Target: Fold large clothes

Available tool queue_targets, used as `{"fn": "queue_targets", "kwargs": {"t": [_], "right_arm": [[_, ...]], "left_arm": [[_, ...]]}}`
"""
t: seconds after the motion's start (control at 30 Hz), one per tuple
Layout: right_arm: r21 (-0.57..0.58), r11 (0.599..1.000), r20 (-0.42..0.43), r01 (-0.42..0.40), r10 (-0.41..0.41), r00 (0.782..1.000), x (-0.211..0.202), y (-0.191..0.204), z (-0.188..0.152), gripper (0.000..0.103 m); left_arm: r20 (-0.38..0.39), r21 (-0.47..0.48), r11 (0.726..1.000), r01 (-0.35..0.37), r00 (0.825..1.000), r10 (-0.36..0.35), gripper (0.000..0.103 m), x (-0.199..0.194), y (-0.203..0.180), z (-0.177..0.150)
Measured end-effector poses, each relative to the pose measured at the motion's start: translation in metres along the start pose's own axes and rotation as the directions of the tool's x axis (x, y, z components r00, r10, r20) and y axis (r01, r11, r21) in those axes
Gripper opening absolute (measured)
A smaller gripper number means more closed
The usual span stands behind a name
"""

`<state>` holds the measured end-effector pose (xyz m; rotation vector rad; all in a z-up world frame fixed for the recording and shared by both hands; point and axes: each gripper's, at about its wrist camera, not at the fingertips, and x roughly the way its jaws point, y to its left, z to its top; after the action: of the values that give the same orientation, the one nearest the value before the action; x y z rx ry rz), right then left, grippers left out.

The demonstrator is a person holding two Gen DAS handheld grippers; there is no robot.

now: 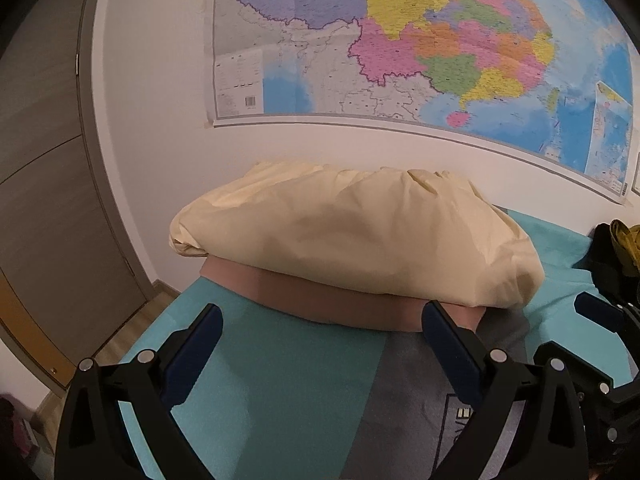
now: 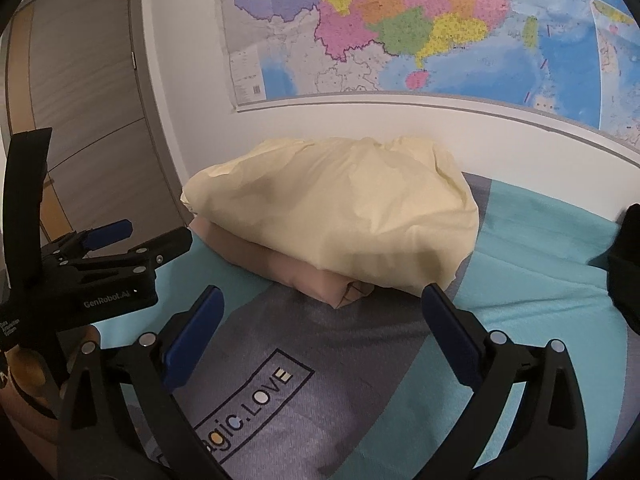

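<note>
Grey shirt (image 1: 432, 392) flat on teal sheet (image 1: 288, 360), just before cream pillow (image 1: 352, 240); left gripper (image 1: 320, 320) jaws wide, empty. Right view: right gripper (image 2: 320, 300) spread wide, empty, above the shirt, pillow beyond.

light: soft, even, indoor | shadows: faint | blur: slight | edges: fisheye bending, dark corner vignette
</note>
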<state>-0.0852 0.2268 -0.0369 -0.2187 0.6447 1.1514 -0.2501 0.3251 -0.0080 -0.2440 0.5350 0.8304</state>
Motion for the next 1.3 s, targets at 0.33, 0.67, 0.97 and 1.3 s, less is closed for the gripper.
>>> {"fn": "queue_targets", "kwargs": {"t": [0.33, 0.67, 0.97, 1.3], "right_arm": [[0.001, 1.0, 0.007, -0.003, 0.003, 1.0, -0.01, 0.002, -0.004, 0.097], [0.009, 1.0, 0.01, -0.01, 0.01, 1.0, -0.014, 0.001, -0.006, 0.097], [0.015, 1.0, 0.017, -0.014, 0.013, 1.0, -0.016, 0.001, -0.009, 0.097], [0.015, 1.0, 0.016, -0.021, 0.021, 1.0, -0.017, 0.0, -0.009, 0.097]], "left_arm": [[0.003, 0.004, 1.0, -0.001, 1.0, 0.001, 0.096, -0.009, -0.002, -0.004], [0.011, 0.015, 1.0, -0.001, 1.0, 0.001, 0.096, -0.015, -0.006, -0.006], [0.02, 0.018, 1.0, 0.002, 1.0, -0.003, 0.096, -0.02, -0.01, -0.008], [0.018, 0.023, 1.0, 0.014, 1.0, -0.014, 0.096, -0.022, -0.013, -0.009]]}}
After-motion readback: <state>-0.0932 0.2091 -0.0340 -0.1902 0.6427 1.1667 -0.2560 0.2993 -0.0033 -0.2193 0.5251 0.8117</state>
